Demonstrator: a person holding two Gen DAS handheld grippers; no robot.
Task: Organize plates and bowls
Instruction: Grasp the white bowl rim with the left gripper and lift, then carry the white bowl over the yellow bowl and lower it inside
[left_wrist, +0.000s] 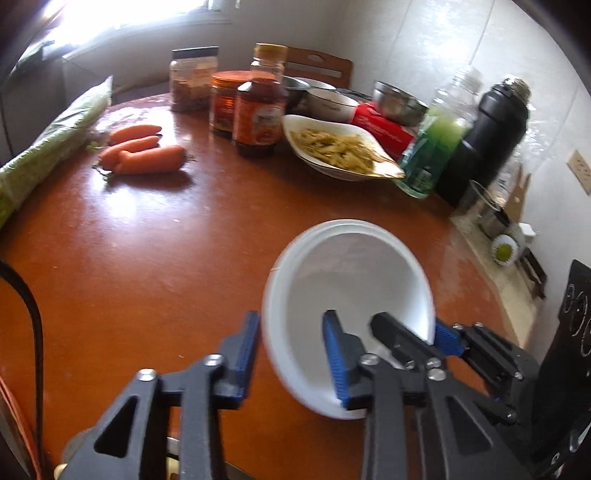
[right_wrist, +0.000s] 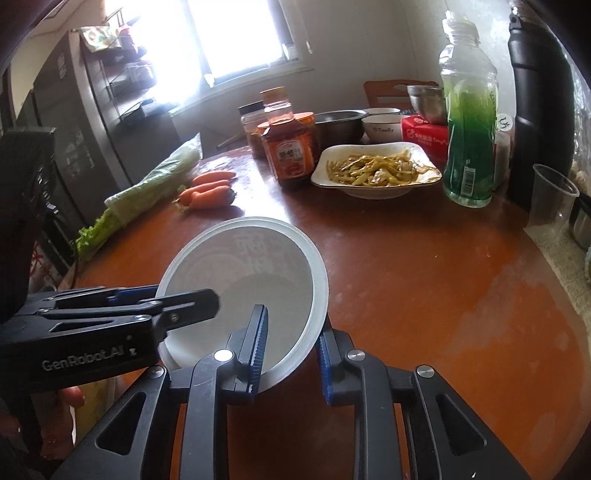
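Note:
A white plastic bowl (left_wrist: 347, 295) (right_wrist: 251, 280) is tilted above the brown round table (left_wrist: 147, 240), with both grippers at its rim. My left gripper (left_wrist: 291, 350) straddles the bowl's left rim, one blue finger inside and one outside, jaws apart. My right gripper (right_wrist: 291, 354) straddles the opposite rim, jaws a little apart around the wall; it also shows in the left wrist view (left_wrist: 417, 332). A white dish of yellow food (left_wrist: 340, 147) (right_wrist: 376, 170), a white ceramic bowl (right_wrist: 382, 127) and steel bowls (right_wrist: 338, 125) stand at the back.
Carrots (left_wrist: 142, 153) and bagged greens (left_wrist: 44, 147) lie at the left. Sauce jars (left_wrist: 260, 114), a red carton (left_wrist: 384, 127), a green bottle (right_wrist: 469, 140), a black flask (left_wrist: 487, 140) and a clear cup (right_wrist: 552, 199) stand at the back and right.

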